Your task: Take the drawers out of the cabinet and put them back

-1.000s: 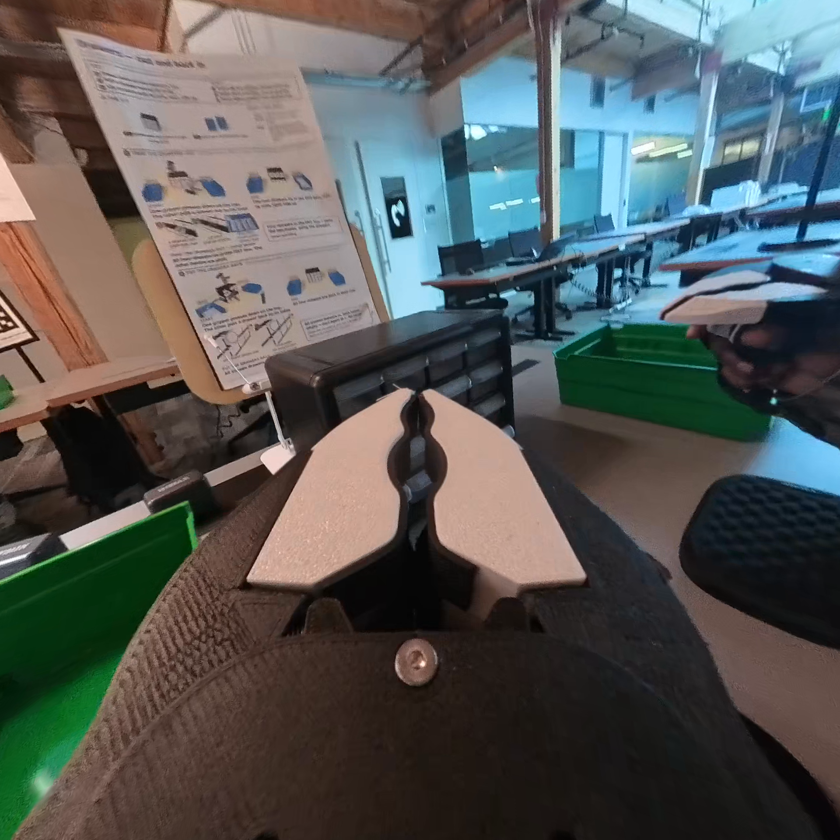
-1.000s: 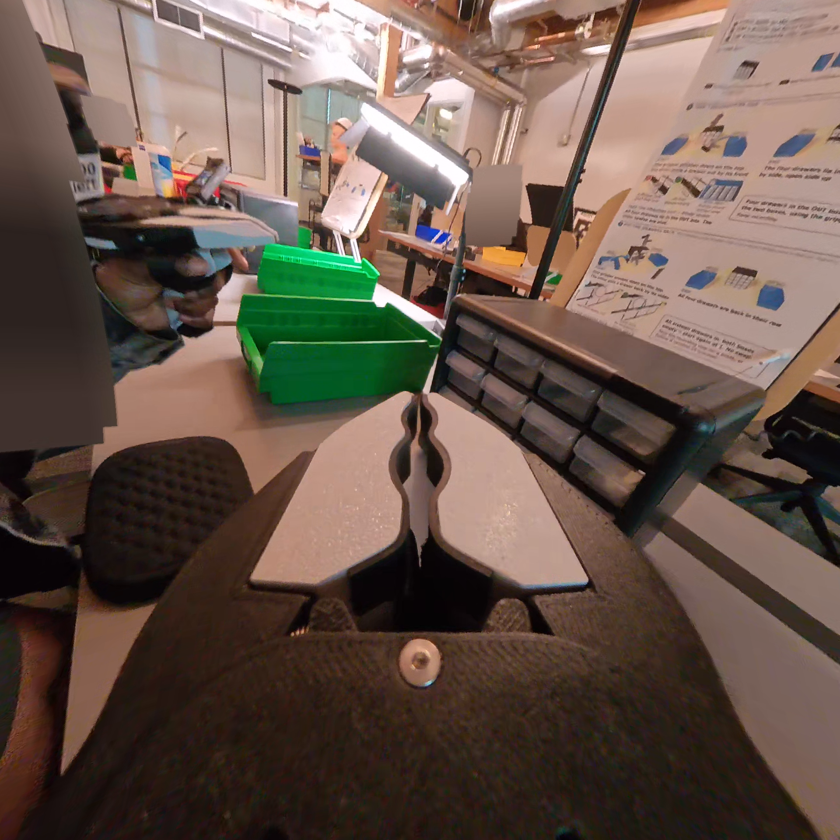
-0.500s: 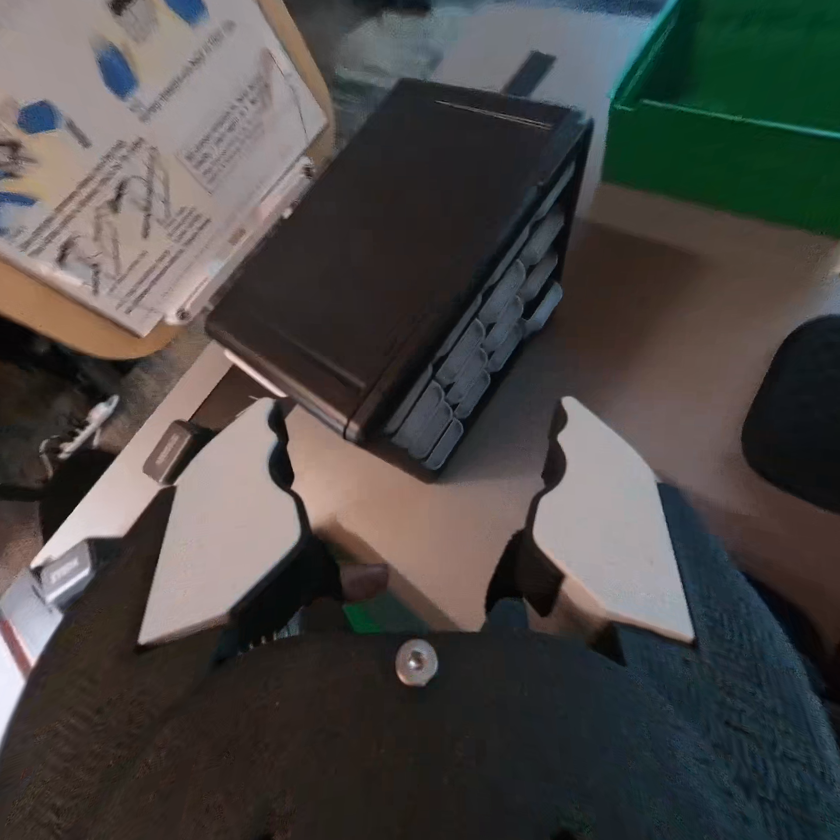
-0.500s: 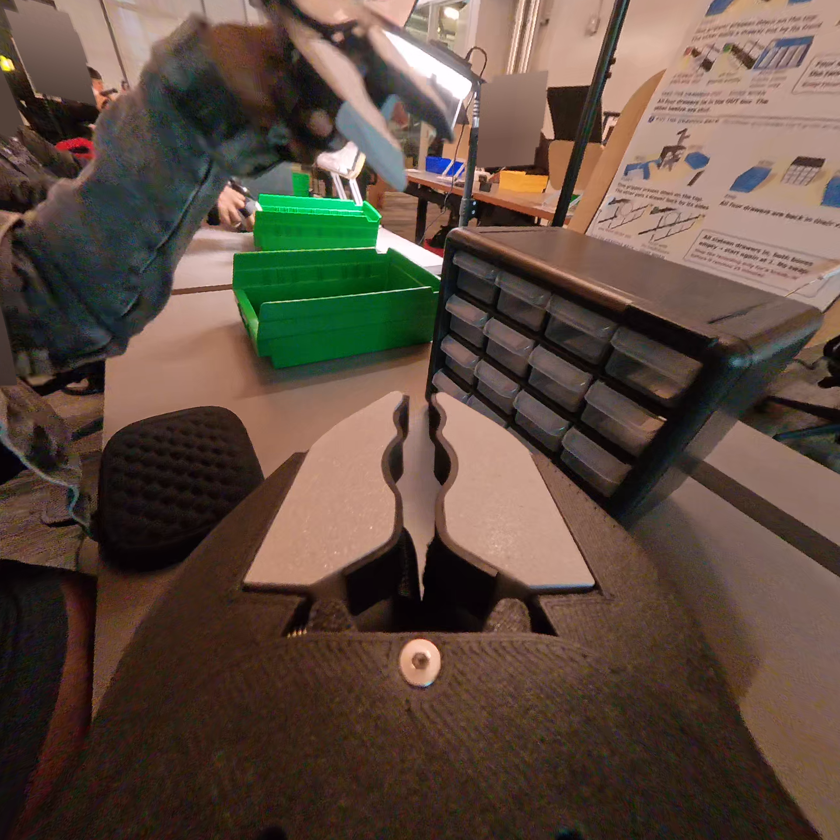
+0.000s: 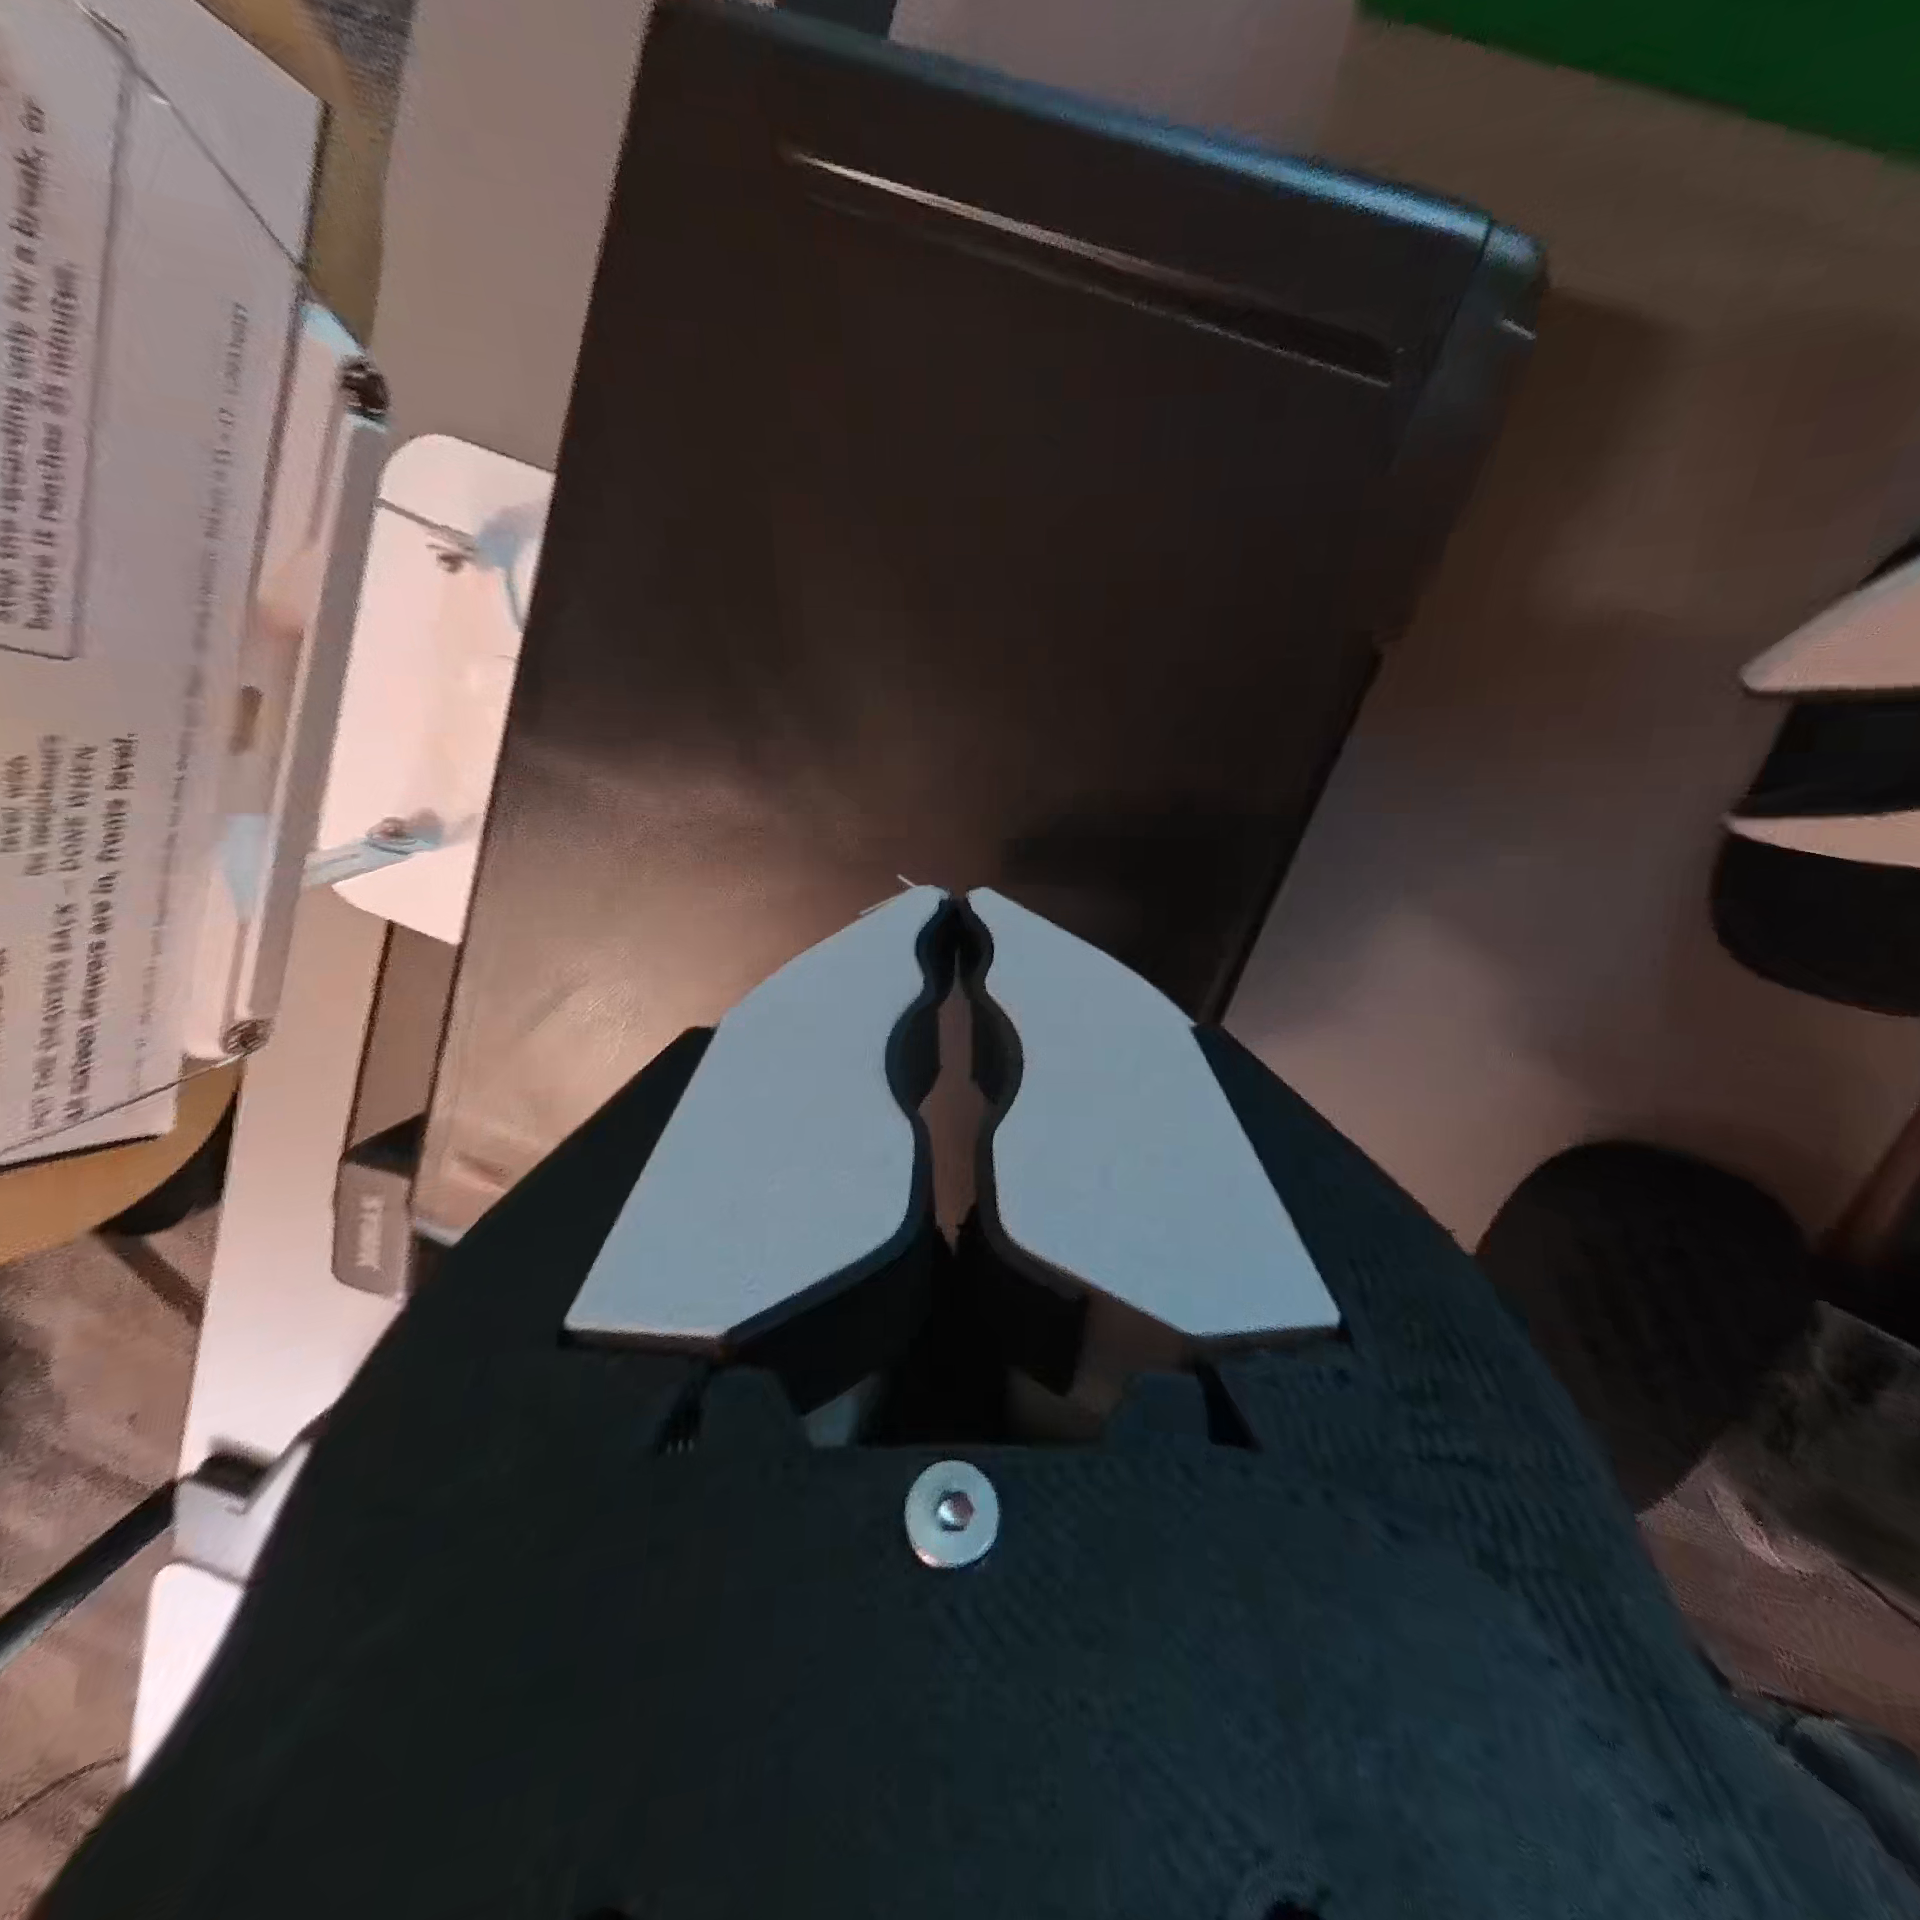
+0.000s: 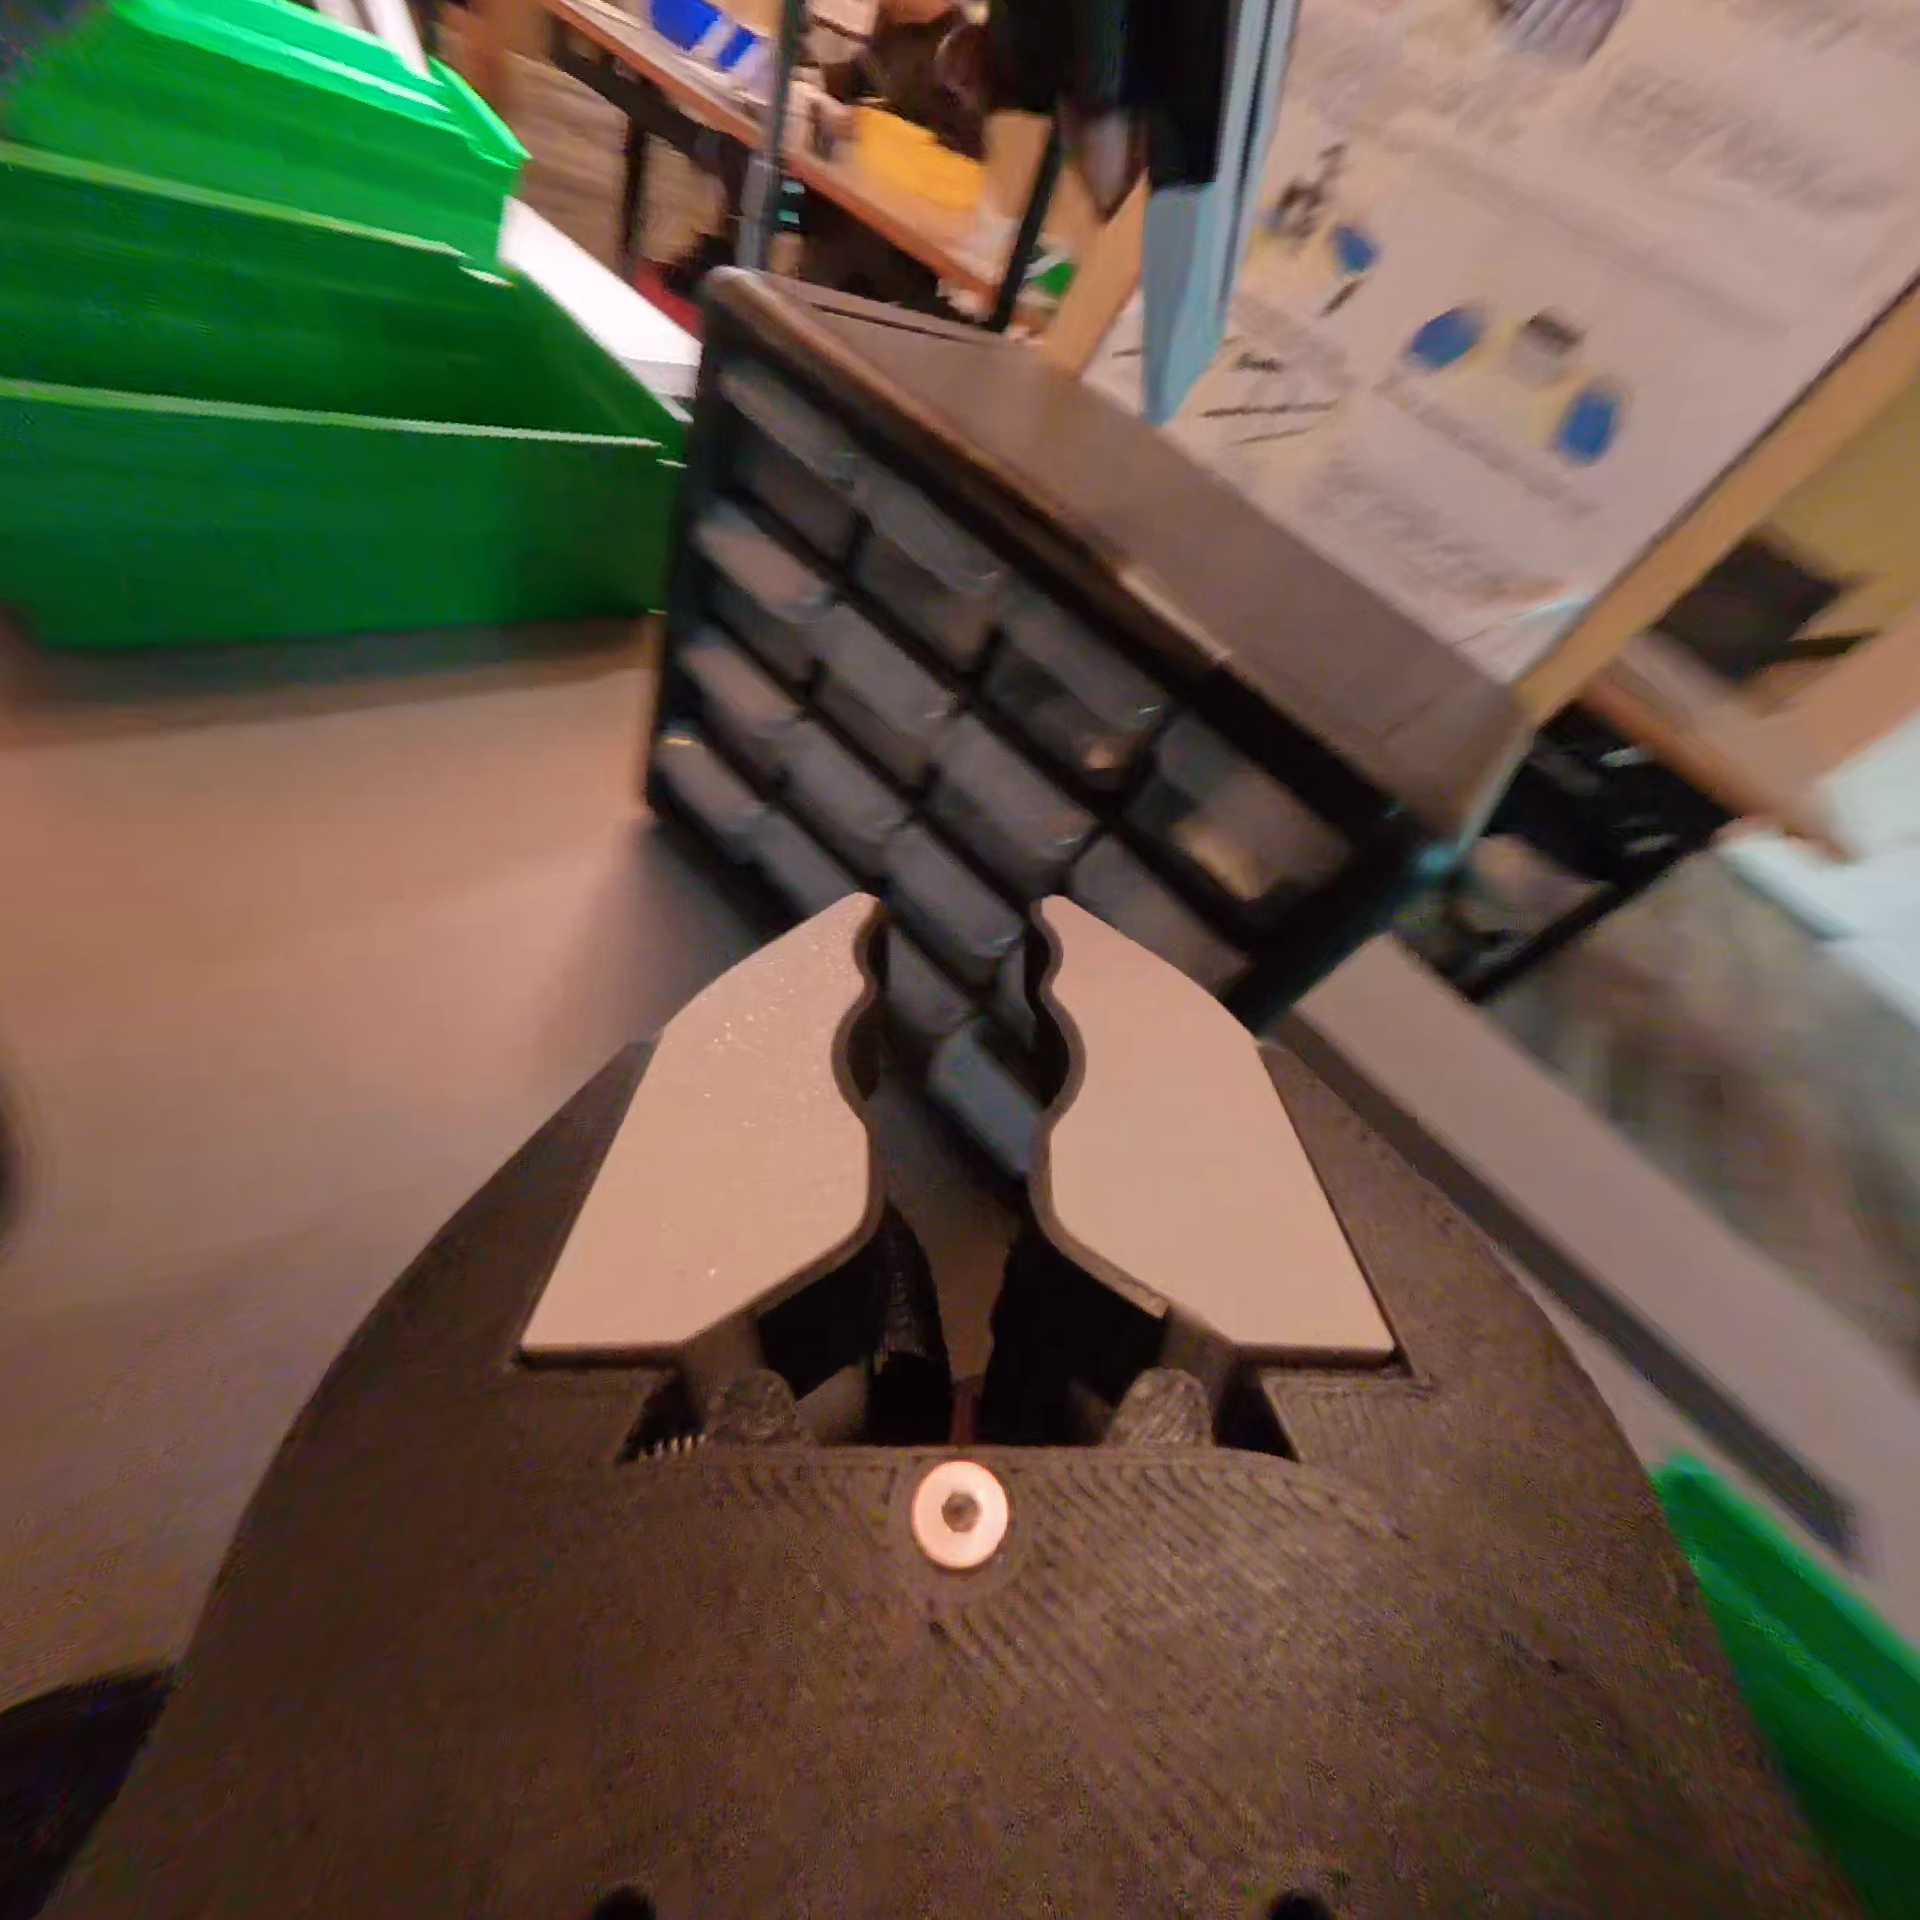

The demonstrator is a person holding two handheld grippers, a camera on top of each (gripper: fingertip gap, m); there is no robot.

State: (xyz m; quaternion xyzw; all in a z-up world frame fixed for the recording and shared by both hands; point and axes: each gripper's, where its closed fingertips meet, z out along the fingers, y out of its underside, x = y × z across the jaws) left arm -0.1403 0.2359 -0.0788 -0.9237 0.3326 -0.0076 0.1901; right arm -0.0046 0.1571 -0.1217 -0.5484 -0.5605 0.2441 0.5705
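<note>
The black cabinet shows from above in the left wrist view [image 5: 987, 520], only its top visible. My left gripper [image 5: 954, 920] is shut and empty, tips over the near part of that top; I cannot tell if they touch. In the right wrist view the cabinet [image 6: 1299, 613] stands tilted in the frame, with several grey drawers [image 6: 935, 665] all in their slots. My right gripper [image 6: 961, 925] is slightly open and empty, close in front of the lower drawers. It also shows at the right edge of the left wrist view [image 5: 1839, 644].
Green bins [image 6: 260, 468] stand left of the cabinet, and another green edge [image 6: 1818, 1714] is at the lower right. An instruction board [image 5: 104, 520] leans behind the cabinet. A black textured pad [image 5: 1642, 1299] lies on the tan table [image 6: 260, 883].
My left gripper swung up and over the cabinet, opened wide on the way, and is shut again above its top. My right gripper moved closer to the drawer fronts and opened a little.
</note>
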